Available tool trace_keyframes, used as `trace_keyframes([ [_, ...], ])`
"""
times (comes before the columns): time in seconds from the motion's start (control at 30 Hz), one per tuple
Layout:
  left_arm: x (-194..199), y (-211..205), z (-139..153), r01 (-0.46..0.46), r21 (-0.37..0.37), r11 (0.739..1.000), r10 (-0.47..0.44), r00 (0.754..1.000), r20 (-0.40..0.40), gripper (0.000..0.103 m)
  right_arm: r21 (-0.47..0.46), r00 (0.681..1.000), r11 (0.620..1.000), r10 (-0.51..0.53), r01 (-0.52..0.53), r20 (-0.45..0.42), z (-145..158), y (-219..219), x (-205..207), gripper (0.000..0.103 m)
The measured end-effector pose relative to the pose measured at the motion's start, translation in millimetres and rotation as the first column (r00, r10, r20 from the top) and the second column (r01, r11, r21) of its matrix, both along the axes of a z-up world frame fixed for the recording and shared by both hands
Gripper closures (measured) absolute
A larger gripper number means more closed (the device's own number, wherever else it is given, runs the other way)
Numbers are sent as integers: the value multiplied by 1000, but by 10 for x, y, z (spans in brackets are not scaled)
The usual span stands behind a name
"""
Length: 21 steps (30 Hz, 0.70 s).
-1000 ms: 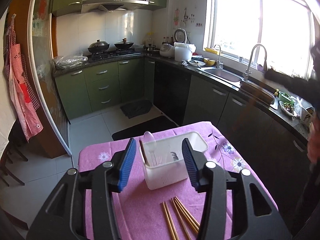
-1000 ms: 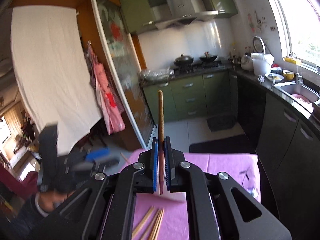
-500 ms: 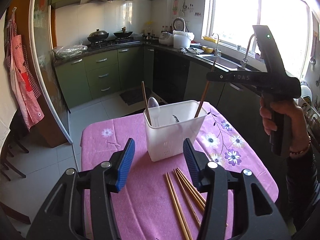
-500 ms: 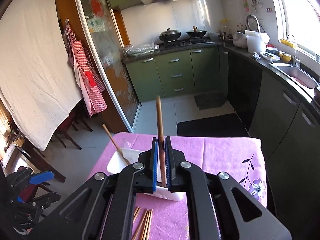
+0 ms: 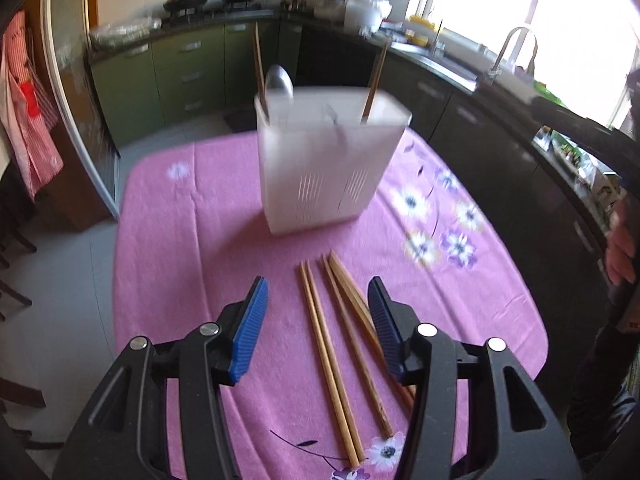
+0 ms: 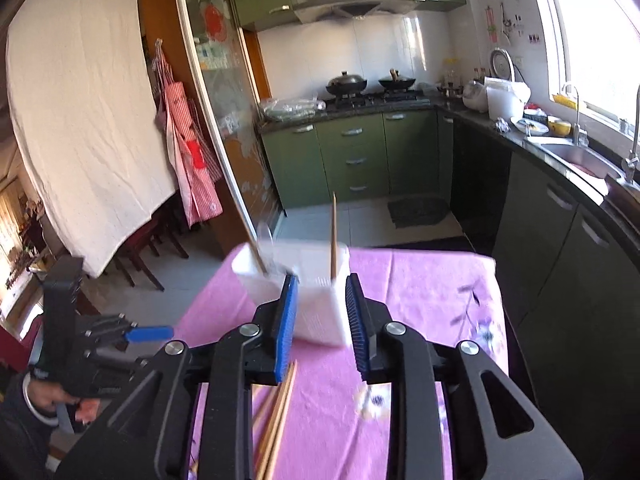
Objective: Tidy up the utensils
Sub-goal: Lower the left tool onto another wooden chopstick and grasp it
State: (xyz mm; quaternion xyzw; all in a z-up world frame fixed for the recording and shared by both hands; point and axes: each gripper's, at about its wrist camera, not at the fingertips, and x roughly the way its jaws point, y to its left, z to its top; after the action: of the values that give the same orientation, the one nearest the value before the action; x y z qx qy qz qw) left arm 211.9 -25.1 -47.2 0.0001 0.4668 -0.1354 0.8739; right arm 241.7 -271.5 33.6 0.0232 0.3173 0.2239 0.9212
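Left tool (image 5: pixel 318 320): jaws spread wide and empty, held low over the loose chopsticks (image 5: pixel 340 344) that lie side by side on the pink flowered cloth of the tabletop (image 5: pixel 168 240). The chopsticks run lengthwise between the two blue pads (image 5: pixel 248 328), not touching either, with their far tips pointing toward the white utensil holder (image 5: pixel 324 160).

Utensil holder: stands upright on the cloth beyond the chopsticks, slightly blurred. Inside it, one chopstick (image 5: pixel 258 68) leans at the left corner beside a metal spoon (image 5: pixel 279 80), and a second chopstick (image 5: pixel 374 80) stands at the right corner.

Right tool (image 6: pixel 320 320): jaws parted, nothing between them, positioned just in front of the utensil holder (image 6: pixel 316 292). Through the gap, the holder's near wall is seen, with the right-corner chopstick (image 6: pixel 333 236) rising upright above its rim. The loose chopsticks (image 6: pixel 276 416) appear below the left pad. The left tool (image 6: pixel 148 334) shows at the lower left of this view, gripped in the person's hand (image 6: pixel 40 396).

Background: green kitchen cabinets (image 6: pixel 352 156) and a stove with two pots (image 6: pixel 346 82).
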Motion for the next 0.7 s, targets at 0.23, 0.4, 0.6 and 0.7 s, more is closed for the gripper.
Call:
trace_keyframes([
  [0.23, 261, -62, -797, -29, 22, 999, 33, 966, -256, 68, -83, 990, 997, -15, 3, -143, -863, -102, -249, 76],
  [0.4, 389, -95, -1053, -55, 24, 998, 60, 950, -308, 73, -58, 967, 998, -2, -13, -254, -1334, -157, -242, 76],
  [0.6, 451, -198, -1157, -46, 55, 997, 61, 944, -325, 79, -24, 956, 1000, 8, -16, -292, -1508, -185, -201, 76],
  [0.7, 466, -236, -1149, -40, 80, 996, 64, 944, -323, 81, -14, 954, 1000, 16, -21, -301, -1532, -179, -177, 75],
])
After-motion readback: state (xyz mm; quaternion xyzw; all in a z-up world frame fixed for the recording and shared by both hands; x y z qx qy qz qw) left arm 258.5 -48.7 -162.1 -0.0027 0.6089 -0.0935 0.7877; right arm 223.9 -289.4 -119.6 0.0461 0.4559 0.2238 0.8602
